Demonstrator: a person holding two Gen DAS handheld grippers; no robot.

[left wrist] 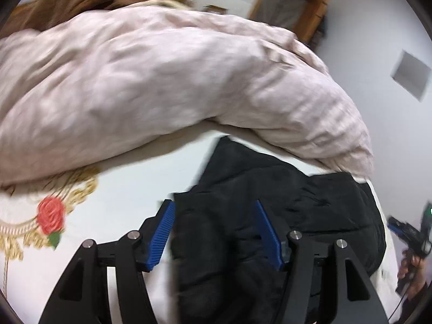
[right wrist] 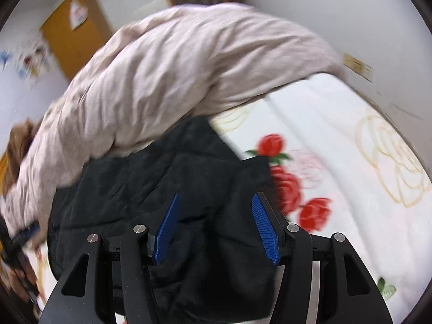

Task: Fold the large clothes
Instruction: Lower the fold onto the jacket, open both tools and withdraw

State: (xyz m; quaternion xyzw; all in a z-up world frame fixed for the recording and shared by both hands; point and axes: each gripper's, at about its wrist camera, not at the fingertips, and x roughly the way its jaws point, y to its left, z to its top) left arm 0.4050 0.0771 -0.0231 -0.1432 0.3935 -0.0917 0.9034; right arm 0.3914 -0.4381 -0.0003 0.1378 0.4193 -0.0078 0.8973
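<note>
A black padded jacket (left wrist: pixel 270 210) lies bunched on a white bed sheet with red roses (left wrist: pixel 121 202); it also shows in the right wrist view (right wrist: pixel 162 183). My left gripper (left wrist: pixel 213 205) is open, its blue pads spread over the jacket's left part, nothing held. My right gripper (right wrist: pixel 216 197) is open above the jacket's right part, near its edge by the roses, nothing held. The right gripper shows at the far right of the left wrist view (left wrist: pixel 410 232); the left gripper shows at the far left of the right wrist view (right wrist: pixel 19 237).
A large pale pink quilt (left wrist: pixel 162 81) is heaped just behind the jacket, also in the right wrist view (right wrist: pixel 175 75). Bare rose-print sheet (right wrist: pixel 337 148) lies right of the jacket. A brown blanket (left wrist: pixel 67 0), orange door (right wrist: pixel 75 32) and white walls lie beyond.
</note>
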